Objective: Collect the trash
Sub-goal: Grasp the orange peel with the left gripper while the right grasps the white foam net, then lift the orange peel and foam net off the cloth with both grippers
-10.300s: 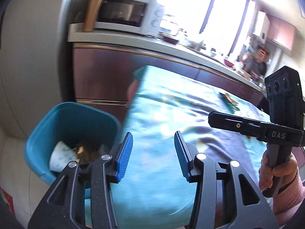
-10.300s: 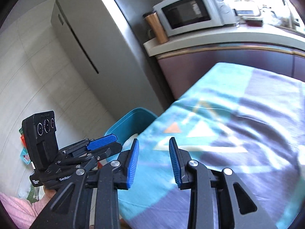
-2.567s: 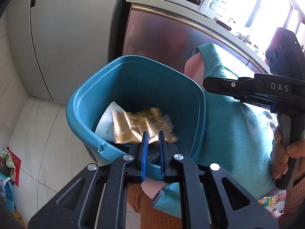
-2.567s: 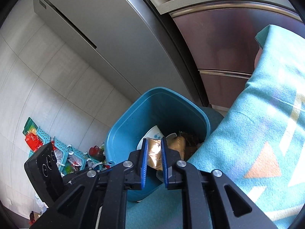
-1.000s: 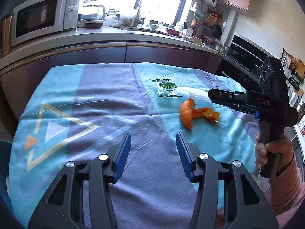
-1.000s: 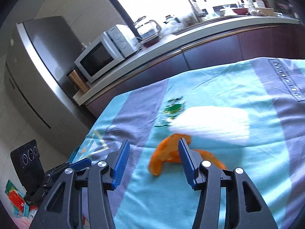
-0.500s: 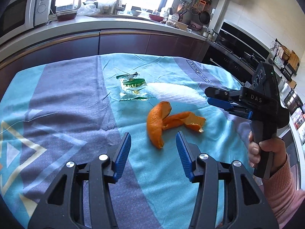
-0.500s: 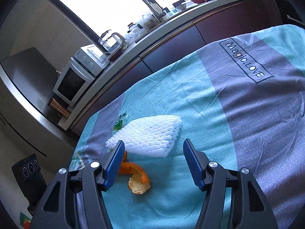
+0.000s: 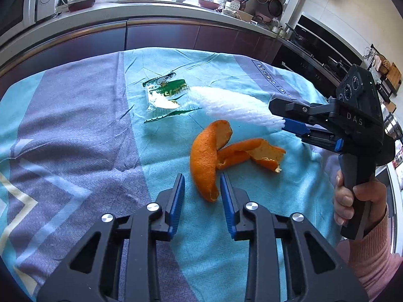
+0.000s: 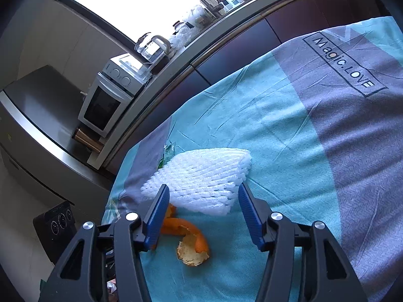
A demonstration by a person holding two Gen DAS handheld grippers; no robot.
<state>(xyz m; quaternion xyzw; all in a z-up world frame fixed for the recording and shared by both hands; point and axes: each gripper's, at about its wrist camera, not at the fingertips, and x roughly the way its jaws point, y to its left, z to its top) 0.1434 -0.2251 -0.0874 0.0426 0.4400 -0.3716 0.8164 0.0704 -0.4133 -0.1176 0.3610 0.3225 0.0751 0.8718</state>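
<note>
Orange peel [image 9: 205,161]: curled, two strips joined, pith showing, lying on teal/grey cloth [image 9: 75,130] w/ "Magic.LOVE" print. L gripper [image 9: 202,193] has just been closing, peel tip between jaws, not pinched. R gripper [image 10: 201,206] also narrowing, astride white foam net [image 10: 201,176], not clamped. Torn wrapper [image 9: 166,91] nearby. Kitchen counter, microwave [image 10: 105,103] behind.

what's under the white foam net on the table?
Mostly the teal tablecloth. The white foam net overlaps one edge of the clear green-printed wrapper at its far end; how far the wrapper runs beneath is hidden. The orange peel lies beside it, not visibly underneath.
</note>
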